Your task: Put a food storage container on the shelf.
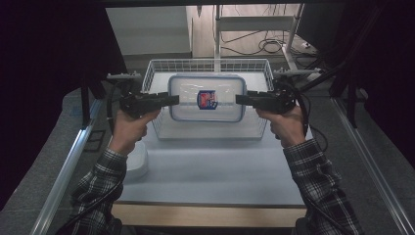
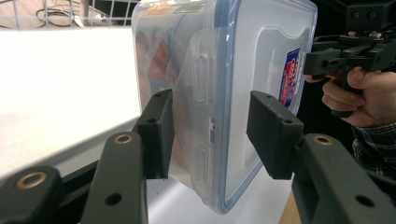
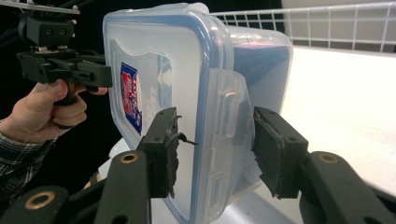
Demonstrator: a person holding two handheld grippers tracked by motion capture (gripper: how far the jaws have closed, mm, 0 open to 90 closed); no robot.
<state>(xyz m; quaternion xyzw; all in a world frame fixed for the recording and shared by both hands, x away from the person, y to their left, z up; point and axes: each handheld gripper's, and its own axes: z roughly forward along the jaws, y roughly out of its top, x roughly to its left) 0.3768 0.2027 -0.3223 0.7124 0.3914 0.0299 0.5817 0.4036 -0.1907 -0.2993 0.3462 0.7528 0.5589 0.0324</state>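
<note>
A clear plastic container (image 1: 207,98) with a blue-rimmed lid and a red and blue label hangs level in the air over a white wire basket (image 1: 208,62). My left gripper (image 1: 175,100) is shut on its left end and my right gripper (image 1: 240,99) is shut on its right end. In the left gripper view the jaws of the left gripper (image 2: 212,135) press on the container (image 2: 233,70) at its side latch, one pad on the lid and one underneath. In the right gripper view the right gripper (image 3: 217,149) clamps the container (image 3: 163,70) at the opposite latch in the same way.
The basket stands at the back of a white table mat (image 1: 210,171). A small white tub (image 1: 137,161) sits by the left forearm. Metal rails run along both sides of the table, with cables and a stand behind the basket.
</note>
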